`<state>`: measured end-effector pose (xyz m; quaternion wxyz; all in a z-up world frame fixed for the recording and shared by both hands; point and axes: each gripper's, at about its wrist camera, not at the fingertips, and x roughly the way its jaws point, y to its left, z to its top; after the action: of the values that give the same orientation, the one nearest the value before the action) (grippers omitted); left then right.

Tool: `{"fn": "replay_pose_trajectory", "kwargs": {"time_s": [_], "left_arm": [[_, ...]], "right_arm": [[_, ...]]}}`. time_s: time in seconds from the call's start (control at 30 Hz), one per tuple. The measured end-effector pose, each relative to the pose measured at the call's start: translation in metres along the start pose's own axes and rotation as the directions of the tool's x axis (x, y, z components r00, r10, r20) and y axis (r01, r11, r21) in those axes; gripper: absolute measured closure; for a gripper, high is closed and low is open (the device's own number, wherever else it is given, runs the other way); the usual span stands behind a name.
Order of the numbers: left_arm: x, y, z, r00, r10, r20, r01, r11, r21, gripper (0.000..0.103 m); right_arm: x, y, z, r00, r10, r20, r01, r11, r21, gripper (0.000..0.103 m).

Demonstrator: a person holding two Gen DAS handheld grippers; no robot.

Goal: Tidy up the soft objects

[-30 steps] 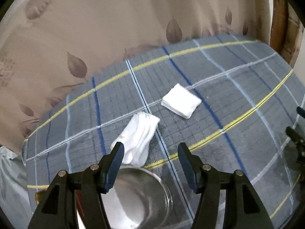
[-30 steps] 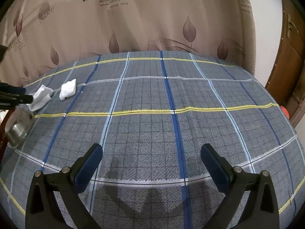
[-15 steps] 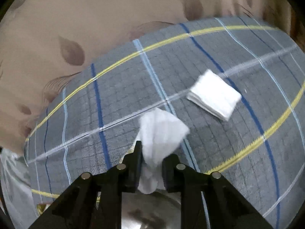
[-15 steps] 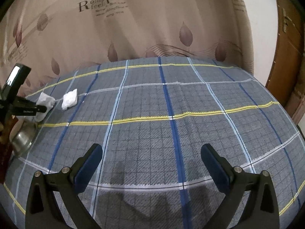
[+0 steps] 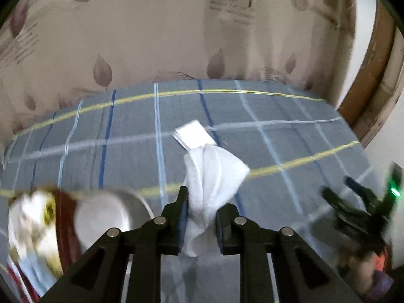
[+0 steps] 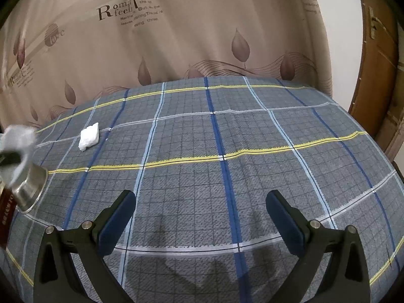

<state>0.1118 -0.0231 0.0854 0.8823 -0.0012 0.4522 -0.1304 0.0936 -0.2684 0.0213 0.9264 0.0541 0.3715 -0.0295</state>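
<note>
1. Above the round steel bowl (image 5: 121,209), the left gripper (image 5: 200,217) is clamped on a limp white cloth (image 5: 212,184), lifted clear of the plaid grey-blue tablecloth (image 6: 227,139).
2. Beyond the bowl, a folded white cloth square (image 6: 89,136) lies flat.
3. Well right of the bowl, the right gripper (image 6: 200,214) hangs wide, empty.
4. Step judged: carrying. Next: centre over the bowl, release.
</note>
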Motion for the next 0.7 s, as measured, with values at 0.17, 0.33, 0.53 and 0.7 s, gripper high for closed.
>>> {"fn": "replay_pose_trajectory", "kwargs": {"time_s": [0.17, 0.33, 0.53, 0.7], "left_arm": [[-0.032, -0.003, -0.056, 1.000, 0.023, 0.008, -0.022, 0.997, -0.071, 0.082], [-0.053, 0.009, -0.106, 0.991, 0.134, -0.001, -0.133, 0.986, -0.104, 0.082], [-0.066, 0.025, -0.132, 0.979, 0.202, 0.016, -0.197, 0.969, -0.146, 0.082], [-0.075, 0.033, -0.145, 0.977, 0.211, 0.038, -0.203, 0.967, -0.154, 0.081]], "right_arm": [[-0.001, 0.002, -0.001, 1.000, -0.022, 0.003, 0.022, 1.000, -0.006, 0.001], [0.001, 0.005, -0.001, 0.998, -0.058, -0.004, 0.058, 0.998, -0.015, 0.001], [0.005, 0.009, -0.001, 0.993, -0.120, -0.019, 0.119, 0.992, -0.037, 0.001], [0.011, 0.015, -0.002, 0.980, -0.192, -0.049, 0.188, 0.980, -0.072, 0.001]]}}
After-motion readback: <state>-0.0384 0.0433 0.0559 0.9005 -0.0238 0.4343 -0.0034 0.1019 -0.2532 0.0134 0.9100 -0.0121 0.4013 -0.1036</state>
